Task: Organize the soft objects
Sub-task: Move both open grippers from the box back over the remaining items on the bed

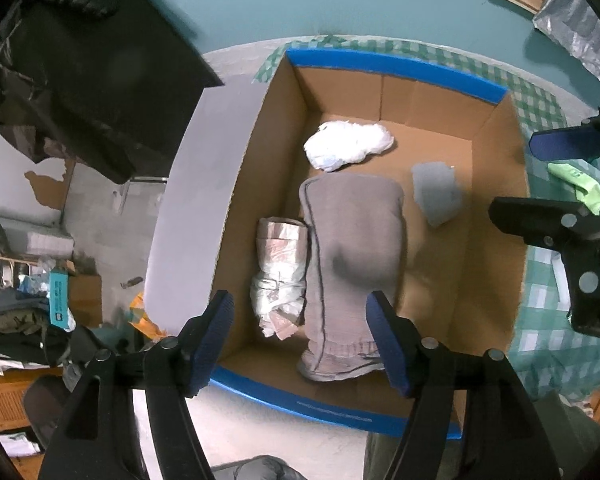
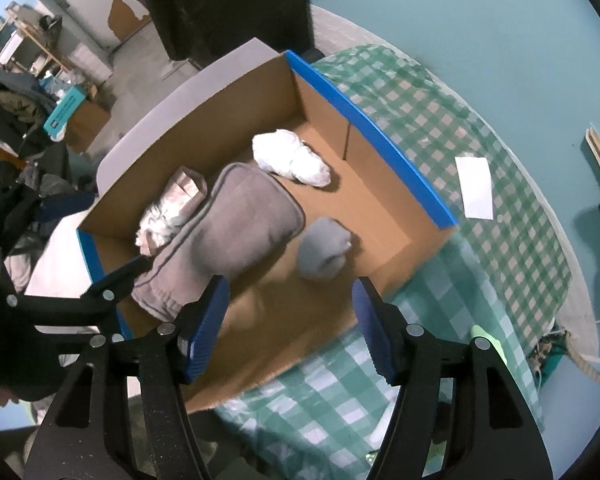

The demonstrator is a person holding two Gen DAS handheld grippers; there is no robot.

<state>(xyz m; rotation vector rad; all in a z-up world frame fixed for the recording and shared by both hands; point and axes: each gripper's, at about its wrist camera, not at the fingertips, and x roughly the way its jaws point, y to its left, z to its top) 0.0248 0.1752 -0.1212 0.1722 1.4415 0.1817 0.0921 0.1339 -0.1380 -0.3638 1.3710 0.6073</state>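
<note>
Both my jaws stand wide and empty above the cardboard box (image 1: 496, 184). The grey towel (image 1: 352, 256) lies folded inside it, beside the wrapped bundle (image 1: 278, 276), with the white bag (image 1: 348, 144) and grey cloth (image 1: 436, 192) farther in. The green sock (image 1: 580, 184) waits outside the box on the checkered cloth (image 2: 440, 120). I'd judge it best to lift my right gripper (image 2: 296, 326) clear of the box wall first, then pinch the sock mid-body.

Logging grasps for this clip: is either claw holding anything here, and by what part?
Nothing is held. The left claw and right claw are both open and empty above the cardboard box; the grey folded cloth lies inside, ungripped.
</note>
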